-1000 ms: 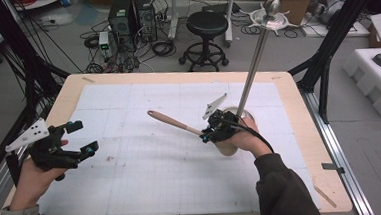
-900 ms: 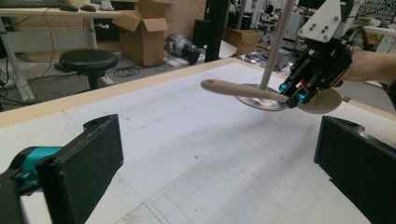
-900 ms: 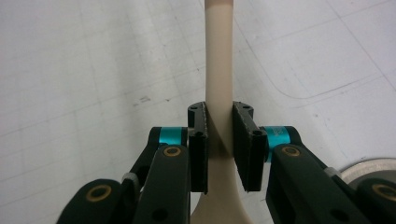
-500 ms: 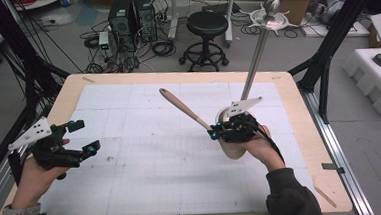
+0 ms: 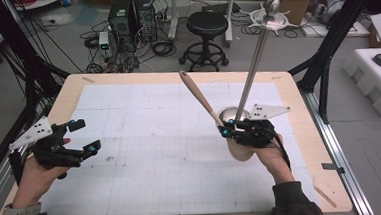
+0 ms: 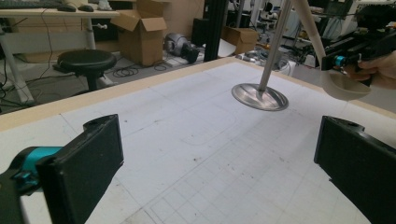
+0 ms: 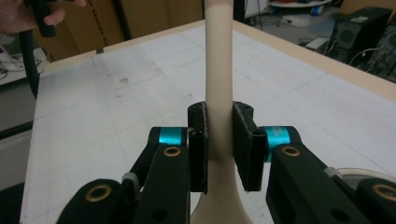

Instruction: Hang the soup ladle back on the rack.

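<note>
Ladles [image 5: 201,101] — two; grippers [image 5: 232,127] — two

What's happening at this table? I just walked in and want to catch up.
A person works with a gripper in each hand. The right gripper is shut on the neck of a beige spoon, held clear of the table with its handle pointing up. Beside it stands a metal stand with a tall rod. The left gripper hovers open and empty at the table's left side.

1 pale wooden table [image 5: 298,101] with white gridded mat [image 5: 145,140]; 1 round black stool [image 5: 205,24]; 2 black computer towers [image 5: 130,16]; brown cardboard boxes [image 6: 140,28]; white foam block [image 5: 372,76] beside table.
</note>
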Motion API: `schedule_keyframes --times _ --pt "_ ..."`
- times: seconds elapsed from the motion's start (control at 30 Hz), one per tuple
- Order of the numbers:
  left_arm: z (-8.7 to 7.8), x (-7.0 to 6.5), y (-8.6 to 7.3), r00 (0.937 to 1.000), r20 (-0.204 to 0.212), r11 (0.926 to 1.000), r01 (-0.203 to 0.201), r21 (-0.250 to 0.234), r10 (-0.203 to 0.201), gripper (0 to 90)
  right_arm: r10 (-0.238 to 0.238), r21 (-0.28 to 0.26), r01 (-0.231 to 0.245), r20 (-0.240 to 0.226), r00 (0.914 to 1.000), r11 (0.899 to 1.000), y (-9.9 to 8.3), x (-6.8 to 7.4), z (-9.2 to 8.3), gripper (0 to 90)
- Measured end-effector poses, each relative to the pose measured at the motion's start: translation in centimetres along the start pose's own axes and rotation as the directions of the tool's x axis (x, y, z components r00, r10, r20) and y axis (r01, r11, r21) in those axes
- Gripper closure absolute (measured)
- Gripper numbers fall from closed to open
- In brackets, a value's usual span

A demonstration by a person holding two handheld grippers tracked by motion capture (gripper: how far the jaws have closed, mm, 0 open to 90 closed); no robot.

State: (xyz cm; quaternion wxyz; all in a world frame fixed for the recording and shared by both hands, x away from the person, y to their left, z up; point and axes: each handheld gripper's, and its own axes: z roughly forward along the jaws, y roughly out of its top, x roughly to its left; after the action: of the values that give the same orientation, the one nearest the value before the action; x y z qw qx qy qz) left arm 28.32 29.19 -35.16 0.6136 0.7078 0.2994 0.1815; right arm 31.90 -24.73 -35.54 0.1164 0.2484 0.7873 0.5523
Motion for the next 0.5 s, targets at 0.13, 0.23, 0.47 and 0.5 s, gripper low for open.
schedule_keyframes --times 0.13,0.23,0.47,0.5 --pt "0.1 -0.1 0.0 1.0000 0.002 1.0000 -0.005 0.003 0.005 1.8 0.015 -0.036 -0.014 0.021 0.9997 0.999 -0.7 0.0 -1.5 77.6" --pt "0.2 -0.3 0.1 0.9999 0.008 1.0000 -0.008 0.001 0.008 1.7 0.024 -0.060 -0.021 0.048 0.9986 0.998 -1.2 -0.3 -2.8 77.6" --pt "0.4 -0.4 0.1 0.9998 0.016 0.9999 -0.012 0.004 0.012 1.8 0.028 -0.086 -0.020 0.094 0.9952 0.996 -1.8 -1.0 -5.7 77.6" --pt "0.4 -0.4 0.1 0.9998 0.016 0.9999 -0.012 0.006 0.012 1.8 0.026 -0.088 -0.017 0.101 0.9946 0.996 -1.9 -1.1 -6.0 77.6"
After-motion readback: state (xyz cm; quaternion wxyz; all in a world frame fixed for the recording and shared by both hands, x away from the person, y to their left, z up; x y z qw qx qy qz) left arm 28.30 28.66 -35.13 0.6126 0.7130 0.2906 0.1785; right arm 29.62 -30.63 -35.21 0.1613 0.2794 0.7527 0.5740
